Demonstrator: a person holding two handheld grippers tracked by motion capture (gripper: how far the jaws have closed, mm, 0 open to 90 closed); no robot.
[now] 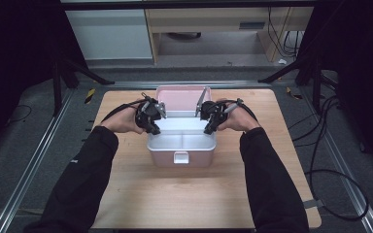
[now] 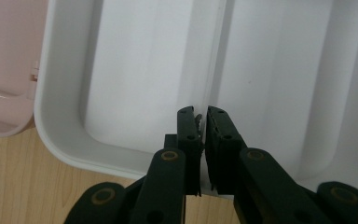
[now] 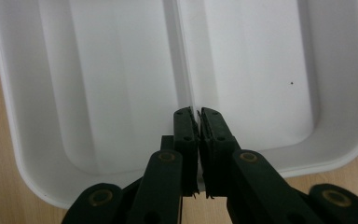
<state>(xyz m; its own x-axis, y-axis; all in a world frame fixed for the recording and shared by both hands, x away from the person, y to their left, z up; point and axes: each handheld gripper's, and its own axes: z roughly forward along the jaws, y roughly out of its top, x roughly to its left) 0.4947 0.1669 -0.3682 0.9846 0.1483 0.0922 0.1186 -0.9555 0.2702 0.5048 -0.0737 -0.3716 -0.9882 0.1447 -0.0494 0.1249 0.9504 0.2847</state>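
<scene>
Both claws (image 2: 203,122) (image 3: 198,122) pinch the white tray's (image 1: 182,140) divider; overhead reveals the pink lid (image 1: 179,99).

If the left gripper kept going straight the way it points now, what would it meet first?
The left gripper is already shut on the middle divider wall of the white plastic tray. Straight on, it would probably run along that divider, though depth is unclear.
</scene>
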